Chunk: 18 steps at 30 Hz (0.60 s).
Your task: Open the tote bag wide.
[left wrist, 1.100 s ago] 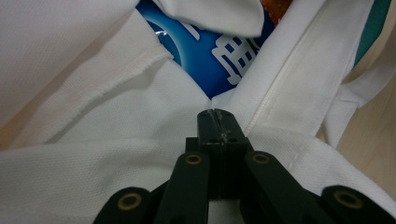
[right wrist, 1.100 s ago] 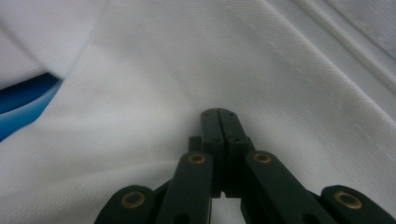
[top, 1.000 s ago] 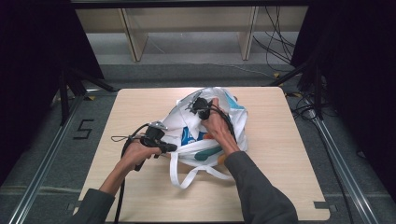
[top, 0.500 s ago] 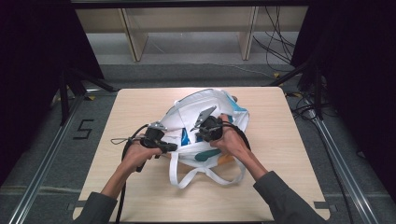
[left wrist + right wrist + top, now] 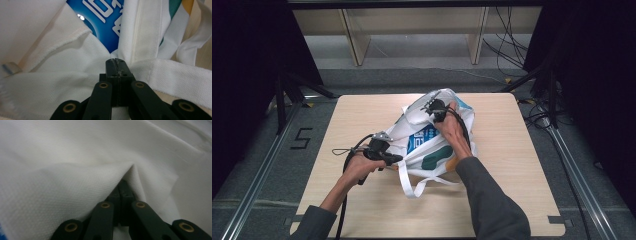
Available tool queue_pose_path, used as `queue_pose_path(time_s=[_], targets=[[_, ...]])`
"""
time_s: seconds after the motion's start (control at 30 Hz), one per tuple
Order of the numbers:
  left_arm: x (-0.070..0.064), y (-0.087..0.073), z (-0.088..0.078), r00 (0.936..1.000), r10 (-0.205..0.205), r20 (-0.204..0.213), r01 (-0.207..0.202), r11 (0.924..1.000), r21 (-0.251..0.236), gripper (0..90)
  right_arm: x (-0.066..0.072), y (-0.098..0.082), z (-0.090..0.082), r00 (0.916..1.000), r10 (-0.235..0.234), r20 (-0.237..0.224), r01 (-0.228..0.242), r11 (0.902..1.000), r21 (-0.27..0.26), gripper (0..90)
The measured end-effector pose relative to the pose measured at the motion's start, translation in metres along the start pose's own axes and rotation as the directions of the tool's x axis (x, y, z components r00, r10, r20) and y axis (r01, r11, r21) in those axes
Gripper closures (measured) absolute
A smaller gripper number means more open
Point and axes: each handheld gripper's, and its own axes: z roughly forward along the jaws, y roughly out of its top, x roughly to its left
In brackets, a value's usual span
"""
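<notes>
Left claw (image 5: 116, 65) and right claw (image 5: 124, 187) each pinch bag (image 5: 432, 145) fabric.

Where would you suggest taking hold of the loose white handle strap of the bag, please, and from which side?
Judging by its pose, grip the handle strap at the bend of its loop, which lies flat on the bare table on the person's side of the bag. Come from above on that near side, jaws across the strap's width; the band is flat and thin, so it should pinch easily.

Both forearms wear dark grey sleeves. Each hand carries a black gripper: the left gripper (image 5: 379, 149) has a grey three-cornered plate on top and a trailing black cable; the right gripper (image 5: 435, 109) matches. Brass-coloured rivets stud the black fingers (image 5: 110, 75).
</notes>
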Motion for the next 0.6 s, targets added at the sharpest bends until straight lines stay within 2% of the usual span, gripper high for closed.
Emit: queue_pose_path(time_s=[0.03,0.07,0.1,0.17,0.2,0.23,0.27,0.33,0.4,0.43,0.47,0.5,0.53,0.57,0.6], targets=[[0.0,0.001,-0.001,0.9998,0.019,0.002,-0.019,0.9998,0.011,89.7,-0.002,0.002,0.003,0.9999,0.015,0.004,-0.015,0.9998,0.011,90.0],[-0.002,0.001,0.001,1.0,0.006,-0.006,-0.005,1.0,0.005,89.7,-0.005,0.005,0.006,0.9995,0.029,0.016,-0.029,0.9992,0.028,90.0],[0.0,0.002,-0.001,0.9992,0.039,-0.005,-0.039,0.9989,0.025,89.7,-0.007,0.006,0.008,0.999,0.043,0.014,-0.044,0.9982,0.041,90.0],[-0.001,0.004,-0.002,0.9988,0.048,-0.011,-0.048,0.9984,0.031,89.6,-0.01,0.006,0.008,0.9992,0.039,-0.002,-0.039,0.9985,0.039,90.0],[0.0,0.006,-0.005,0.9993,0.035,-0.011,-0.035,0.9993,0.009,89.3,-0.01,0.005,0.005,0.9994,0.034,-0.009,-0.033,0.9989,0.034,90.0],[0.0,0.006,-0.005,0.9993,0.035,-0.011,-0.035,0.9993,0.009,87.5,-0.009,0.003,-0.001,0.9992,0.034,-0.022,-0.034,0.999,0.028,90.0],[0.002,0.011,-0.01,1.0,-0.006,-0.005,0.006,0.9991,-0.043,85.9,-0.01,0.001,-0.005,0.9986,0.036,-0.039,-0.036,0.9993,0.014,90.0],[0.004,0.015,-0.012,0.9998,-0.02,-0.004,0.019,0.9981,-0.058,85.2,-0.015,-0.005,-0.017,0.9954,0.049,-0.083,-0.05,0.9986,-0.015,89.8],[0.008,0.035,-0.016,0.9992,-0.017,-0.037,0.015,0.9969,-0.078,84.8,-0.019,-0.014,-0.029,0.9907,0.049,-0.126,-0.056,0.9973,-0.047,89.2],[0.008,0.035,-0.016,0.9992,-0.017,-0.037,0.015,0.9969,-0.078,84.7,-0.019,-0.014,-0.029,0.9907,0.049,-0.126,-0.056,0.9973,-0.047,89.2],[0.011,0.051,-0.013,0.9975,0.001,-0.071,-0.005,0.9981,-0.062,84.7,-0.019,-0.024,-0.042,0.9935,0.008,-0.113,-0.014,0.9985,-0.054,89.2],[0.014,0.058,-0.009,0.9943,-0.002,-0.106,-0.004,0.9984,-0.056,84.7,-0.019,-0.028,-0.045,0.9934,-0.01,-0.114,0.004,0.9987,-0.05,89.3],[0.019,0.064,-0.003,0.9919,0.002,-0.127,-0.007,0.9992,-0.038,84.9,-0.019,-0.035,-0.05,0.9946,-0.008,-0.104,0.004,0.9992,-0.039,90.0],[0.019,0.064,-0.003,0.9919,0.002,-0.127,-0.007,0.9992,-0.038,85.2,-0.021,-0.041,-0.053,0.9961,-0.034,-0.081,0.032,0.9989,-0.034,90.0],[0.023,0.069,0.003,0.9881,-0.004,-0.154,0.002,0.9999,-0.014,85.2,-0.021,-0.041,-0.053,0.9961,-0.034,-0.081,0.032,0.9989,-0.034,90.0]])
